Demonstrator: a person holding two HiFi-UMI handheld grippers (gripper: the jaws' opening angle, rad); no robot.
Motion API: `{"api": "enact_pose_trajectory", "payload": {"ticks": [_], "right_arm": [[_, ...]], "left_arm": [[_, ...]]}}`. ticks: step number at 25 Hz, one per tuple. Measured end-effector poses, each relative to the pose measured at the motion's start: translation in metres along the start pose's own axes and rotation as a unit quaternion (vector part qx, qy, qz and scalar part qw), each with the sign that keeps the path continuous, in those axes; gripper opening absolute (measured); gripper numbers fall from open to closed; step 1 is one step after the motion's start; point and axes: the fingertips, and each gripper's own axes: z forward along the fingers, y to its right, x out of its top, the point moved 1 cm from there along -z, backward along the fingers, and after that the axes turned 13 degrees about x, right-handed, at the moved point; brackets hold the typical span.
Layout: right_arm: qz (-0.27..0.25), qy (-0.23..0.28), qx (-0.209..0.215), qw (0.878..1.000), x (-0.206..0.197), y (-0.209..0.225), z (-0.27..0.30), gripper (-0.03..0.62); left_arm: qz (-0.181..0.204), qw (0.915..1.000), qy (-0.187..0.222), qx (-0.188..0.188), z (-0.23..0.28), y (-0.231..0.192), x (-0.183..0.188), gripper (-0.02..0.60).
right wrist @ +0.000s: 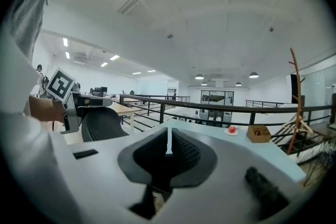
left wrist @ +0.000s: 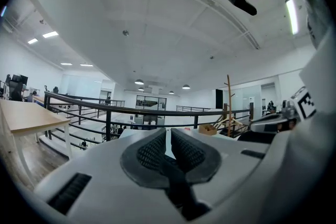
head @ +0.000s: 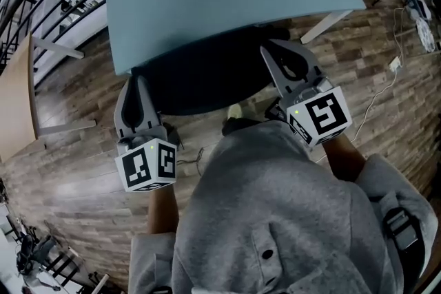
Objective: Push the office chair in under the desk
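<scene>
Bright ceiling lights (right wrist: pixel 67 42) — fisheye edges bend, close foreground soft, head view dimmer.

A black metal railing (right wrist: pixel 210 107) runs across the background. A small brown cardboard box (right wrist: pixel 258 134) sits near a red fruit (right wrist: pixel 232 129) on a white plate (right wrist: pixel 226 132). A white cable (head: pixel 376 100) trails over the brown wood-plank floor (head: pixel 83 148).

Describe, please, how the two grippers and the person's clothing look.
Both the left gripper and right gripper are light grey with dark ribbed pads. Each carries a white cube with black square markers and a green light. The person wears a grey sweatshirt.
</scene>
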Motion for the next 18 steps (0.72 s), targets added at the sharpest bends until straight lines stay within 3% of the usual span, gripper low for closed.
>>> {"api": "enact_pose_trajectory", "payload": {"ticks": [18], "right_arm": [[0.001, -0.017, -0.054, 0.998, -0.005, -0.006, -0.01, 0.037]], "left_arm": [[0.02, 0.9995, -0.021, -0.016, -0.011, 0.009, -0.004, 0.034]]}}
